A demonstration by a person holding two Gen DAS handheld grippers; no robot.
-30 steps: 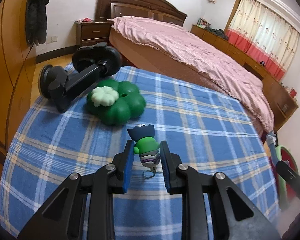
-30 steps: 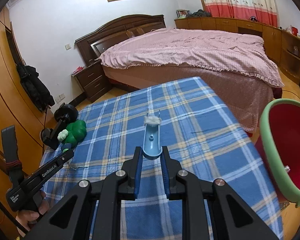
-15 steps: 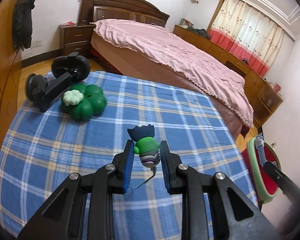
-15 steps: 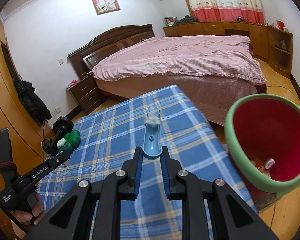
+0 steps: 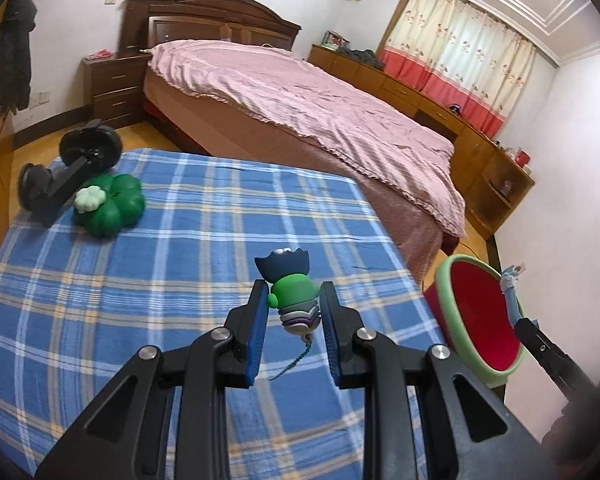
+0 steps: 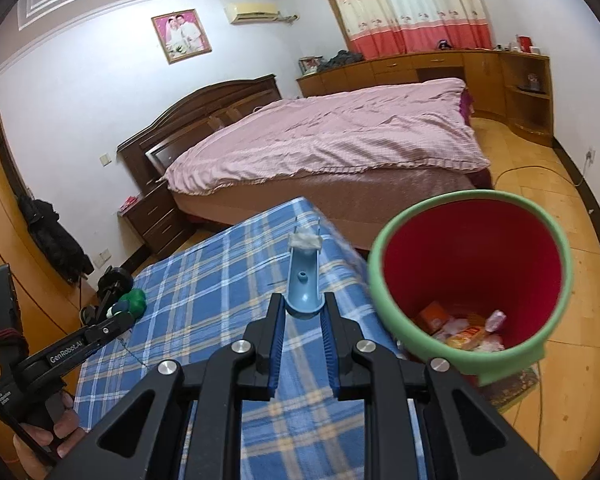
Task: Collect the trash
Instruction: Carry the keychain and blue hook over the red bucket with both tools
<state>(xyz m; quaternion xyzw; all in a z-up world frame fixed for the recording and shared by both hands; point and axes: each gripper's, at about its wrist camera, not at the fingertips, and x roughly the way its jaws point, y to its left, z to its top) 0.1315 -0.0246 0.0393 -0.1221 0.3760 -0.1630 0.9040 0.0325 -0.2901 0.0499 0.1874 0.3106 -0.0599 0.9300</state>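
Left fingers: clamped on the green toy keychain (image 5: pixel 294 300), blue pads pressing its flanks; dark crown end points away, cord dangles below the jaws.
Left gripper (image 5: pixel 293 304): centre of the left wrist view, held above the blue plaid cloth (image 5: pixel 188 248), near the table's right edge.
Right fingers: closed on the blue scoop-shaped piece (image 6: pixel 302 280), gripped at its rounded base; a white tuft sits on its far tip.
Right gripper (image 6: pixel 302 322): lower centre of the right wrist view, just left of the bin's rim.
Bin (image 6: pixel 540 224): red inside, green rim, right half of the right wrist view; wrappers lie at the bottom. In the left wrist view it sits at lower right, beside the table.
Step in hand (judgement): carrying both items to the bin for dropping.
How to do it well (judgement): bring each tip past the green rim before releasing; the scoop's long tip could catch the rim, so angle it down inside. Let the cord clear the table edge first.
Remaining on cloth: green clover-shaped toy (image 5: pixel 110 206) and black holder (image 5: pixel 66 174), upper left.
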